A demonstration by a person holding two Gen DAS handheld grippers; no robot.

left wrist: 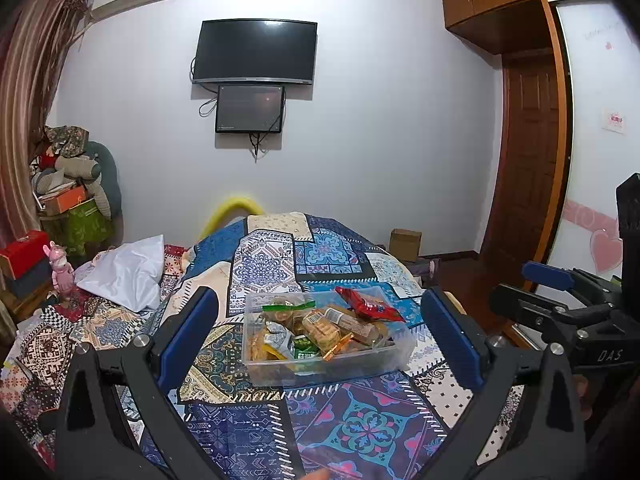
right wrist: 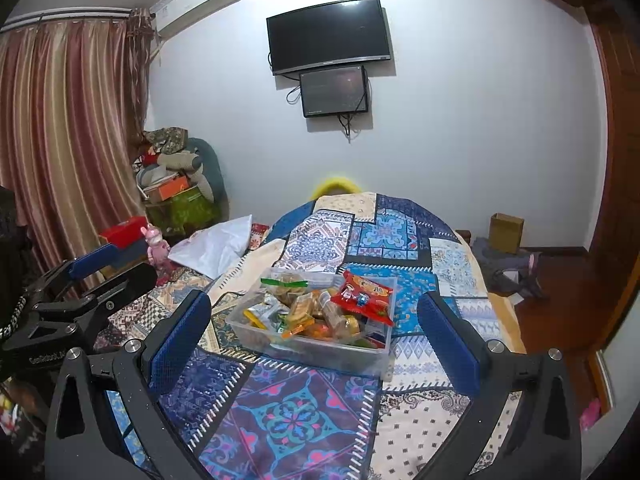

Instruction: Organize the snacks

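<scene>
1 clear plastic bin [left wrist: 394, 354] on the patchwork bedspread [left wrist: 360, 420], 1 red snack packet [right wrist: 362, 294] on top, 1 green-topped bag [right wrist: 285, 282]; remaining wrapped snacks too jumbled to count. 2 grippers, 2 wall screens, 1 cardboard box [right wrist: 506, 232].

Both views above shared bin [left wrist: 328, 364]

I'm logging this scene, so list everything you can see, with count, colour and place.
clear bin: one, transparent, on the bedspread, full of snacks
red snack packet: one, on top of the bin's right side
other snacks: several, mixed colours, inside the bin
bedspread: one, blue patchwork, covering the bed
TV: one, black, on the wall
small screen: one, dark, below the TV
cardboard box: one, brown, on the floor by the wall
left claw: open, empty
right claw: open, empty
</scene>
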